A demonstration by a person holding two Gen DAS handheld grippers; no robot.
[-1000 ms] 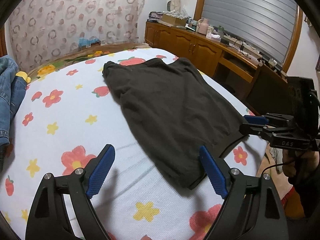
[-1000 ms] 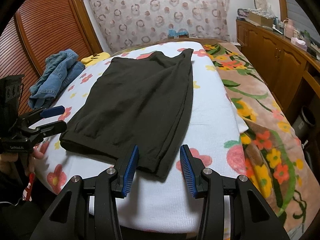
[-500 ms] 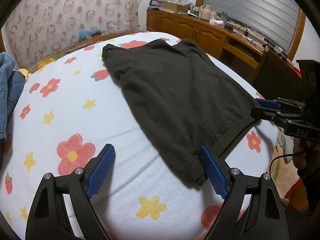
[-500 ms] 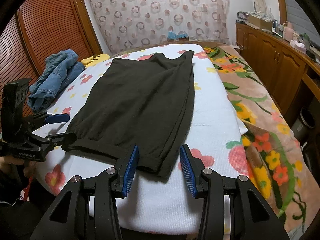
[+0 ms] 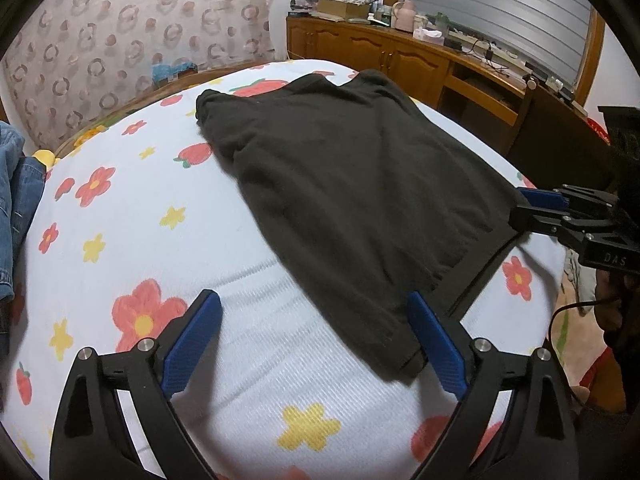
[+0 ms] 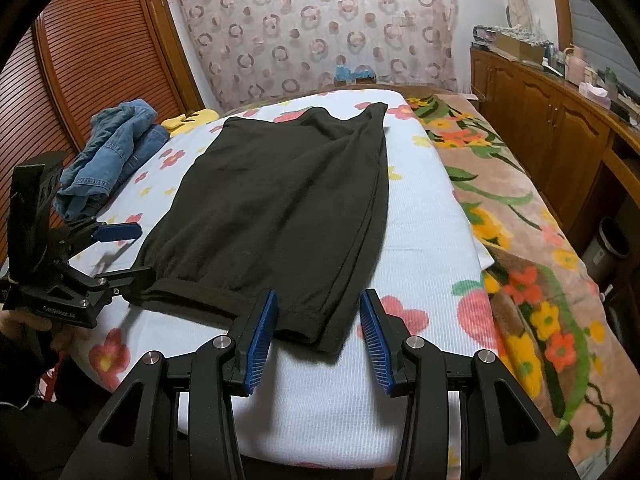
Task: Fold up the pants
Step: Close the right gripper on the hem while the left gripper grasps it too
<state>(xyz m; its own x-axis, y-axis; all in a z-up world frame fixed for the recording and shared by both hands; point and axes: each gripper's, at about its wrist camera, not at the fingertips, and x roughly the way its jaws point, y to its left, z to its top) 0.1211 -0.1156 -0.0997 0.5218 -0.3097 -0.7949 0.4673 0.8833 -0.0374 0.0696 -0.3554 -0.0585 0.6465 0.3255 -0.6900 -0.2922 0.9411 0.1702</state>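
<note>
While right view shows jeans [image 6: 116,148], left prob. only their edge

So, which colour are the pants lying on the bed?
The pants are plain black, without pattern; the right wrist view shows them best.

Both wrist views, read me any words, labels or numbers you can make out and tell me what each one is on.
"DAS": pale letters on the black body of the right claw, seen from the left wrist view.
A pale line of lettering on the black body of the left claw, seen from the right wrist view: too small and blurred to read.
Nothing readable on the pants, the sheet or the things on the cabinet.
</note>
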